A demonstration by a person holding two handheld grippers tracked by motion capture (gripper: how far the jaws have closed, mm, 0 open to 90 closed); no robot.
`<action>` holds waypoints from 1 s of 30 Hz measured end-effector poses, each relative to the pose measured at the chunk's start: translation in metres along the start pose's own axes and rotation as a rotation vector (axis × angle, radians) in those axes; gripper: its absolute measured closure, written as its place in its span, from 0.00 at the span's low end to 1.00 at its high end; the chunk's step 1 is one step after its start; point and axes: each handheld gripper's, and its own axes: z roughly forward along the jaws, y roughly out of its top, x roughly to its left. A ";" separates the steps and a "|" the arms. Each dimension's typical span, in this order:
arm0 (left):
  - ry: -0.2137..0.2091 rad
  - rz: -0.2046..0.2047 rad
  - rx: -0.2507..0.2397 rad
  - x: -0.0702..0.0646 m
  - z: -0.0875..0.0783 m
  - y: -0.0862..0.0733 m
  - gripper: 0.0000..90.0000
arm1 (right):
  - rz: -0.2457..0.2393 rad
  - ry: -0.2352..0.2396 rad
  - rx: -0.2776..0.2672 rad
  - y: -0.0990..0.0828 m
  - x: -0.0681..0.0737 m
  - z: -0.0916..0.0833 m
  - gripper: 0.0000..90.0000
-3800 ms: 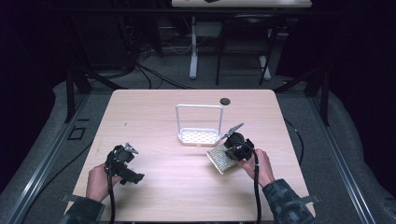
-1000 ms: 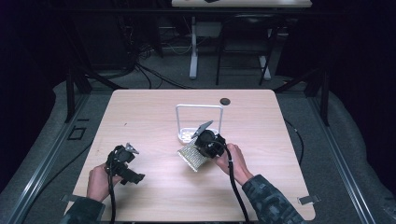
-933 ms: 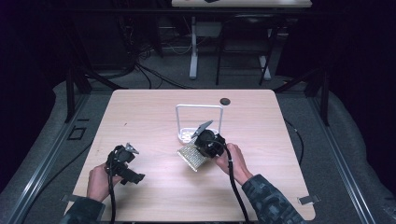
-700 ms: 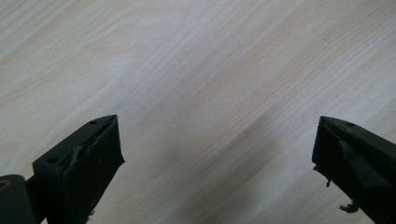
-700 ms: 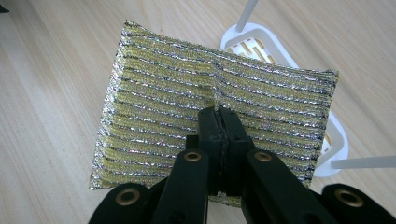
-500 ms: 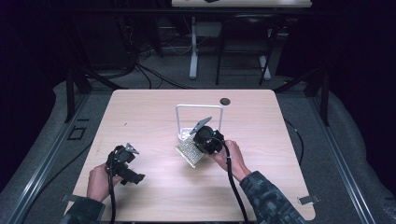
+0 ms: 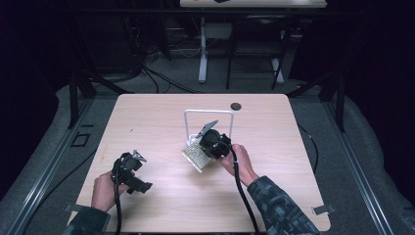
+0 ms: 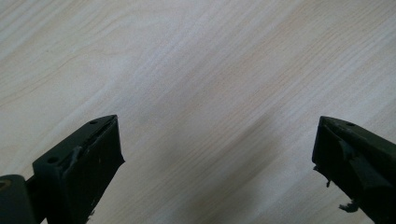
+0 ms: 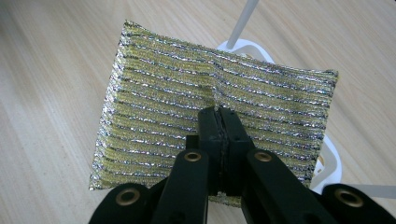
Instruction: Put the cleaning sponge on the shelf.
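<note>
1. The wooden table (image 7: 161,112) is the largest thing here; its light top carries everything, and a small dark round spot (image 7: 236,105) lies near its far edge, a little right of the middle.
2. A white wire rack (image 7: 208,113) stands near the middle of the table, a little toward the far edge, with an upright frame and a flat base.
3. The scouring pad (image 7: 196,154), a rectangle with yellow and silver stripes, hangs tilted just in front of the rack, toward the near edge. In the right gripper view the pad (image 9: 177,116) lies partly over the base of the rack (image 9: 243,46); I cannot tell if they touch.
4. The right gripper (image 9: 218,122) has its two jaws pressed together on the near edge of the pad, and the fabric makes a small fold there. From above, this gripper (image 7: 211,142) sits just beside the rack.
5. The left gripper (image 7: 131,169) is near the near-left corner of the table, well apart from the pad. Its jaws (image 8: 212,154) stand wide apart over bare wood, with nothing between them.
</note>
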 end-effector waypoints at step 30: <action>-0.002 0.002 -0.001 0.000 -0.001 0.000 0.02 | 0.026 -0.060 -0.011 0.005 -0.021 0.009 1.00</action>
